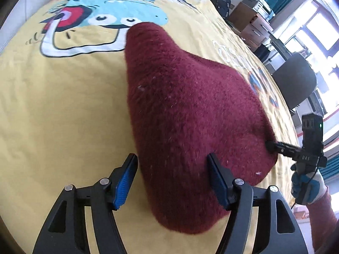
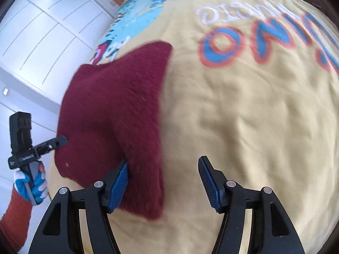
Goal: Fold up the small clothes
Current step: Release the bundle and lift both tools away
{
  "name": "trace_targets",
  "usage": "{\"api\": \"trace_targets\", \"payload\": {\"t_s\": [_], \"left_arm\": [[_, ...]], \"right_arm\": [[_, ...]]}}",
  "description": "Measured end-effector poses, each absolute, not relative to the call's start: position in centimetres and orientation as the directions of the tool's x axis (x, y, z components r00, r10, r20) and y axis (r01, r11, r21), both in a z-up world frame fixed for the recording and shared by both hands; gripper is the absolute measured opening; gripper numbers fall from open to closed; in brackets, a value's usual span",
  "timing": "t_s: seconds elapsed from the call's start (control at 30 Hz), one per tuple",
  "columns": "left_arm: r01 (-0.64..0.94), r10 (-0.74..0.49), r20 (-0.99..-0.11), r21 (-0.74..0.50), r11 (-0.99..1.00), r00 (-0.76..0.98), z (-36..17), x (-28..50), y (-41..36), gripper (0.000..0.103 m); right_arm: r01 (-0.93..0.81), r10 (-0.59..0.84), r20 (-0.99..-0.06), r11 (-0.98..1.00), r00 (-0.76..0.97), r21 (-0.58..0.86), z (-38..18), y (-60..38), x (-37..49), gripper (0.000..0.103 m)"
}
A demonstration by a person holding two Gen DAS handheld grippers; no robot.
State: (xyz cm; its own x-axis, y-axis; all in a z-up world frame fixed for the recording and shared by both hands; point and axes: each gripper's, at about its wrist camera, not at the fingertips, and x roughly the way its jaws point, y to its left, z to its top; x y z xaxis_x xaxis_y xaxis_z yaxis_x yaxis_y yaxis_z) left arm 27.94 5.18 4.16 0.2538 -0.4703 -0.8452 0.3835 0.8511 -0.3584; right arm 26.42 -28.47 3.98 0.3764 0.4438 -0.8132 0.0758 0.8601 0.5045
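Note:
A dark red fuzzy knit garment [image 1: 190, 116] lies flat on the yellow printed bedcover [image 1: 63, 116]. My left gripper [image 1: 172, 169] is open over the garment's near left edge, with cloth lying in the gap and one blue pad [image 1: 217, 182] above it. My right gripper [image 2: 164, 175] is open too, the garment's [image 2: 110, 116] right edge between its fingers, neither pad pressing. Each view shows the other gripper's tip at the garment's far side: the right gripper [image 1: 270, 145] and the left gripper [image 2: 63, 139], both held by gloved hands.
The bedcover [image 2: 243, 116] carries a cartoon print and large lettering. Beyond the bed's right side stand a black chair [image 1: 296, 80] and cardboard boxes [image 1: 250, 14]. White cabinet doors [image 2: 42, 31] line the other side.

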Motion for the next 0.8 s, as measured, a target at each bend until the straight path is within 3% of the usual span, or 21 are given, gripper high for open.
{"api": "trace_targets", "payload": {"t_s": [0.3, 0.53, 0.8], "left_arm": [[0.319, -0.407, -0.858, -0.309, 0.896, 0.312, 5.2, 27.2, 3.9, 0.066], [0.294, -0.328, -0.855, -0.219, 0.93, 0.402, 8.1, 24.2, 3.7, 0.066], [0.236, -0.291, -0.824, -0.197, 0.952, 0.486, 10.0, 18.0, 5.6, 0.067]], "right_arm": [[0.162, 0.336, -0.85, 0.889, 0.405, 0.428, 4.3, -28.0, 24.6, 0.065], [0.157, 0.229, -0.861, 0.931, 0.454, 0.33, 8.2, -25.5, 23.1, 0.067], [0.146, 0.138, -0.839, 0.957, 0.526, 0.249, 12.0, -22.4, 17.7, 0.067]]}}
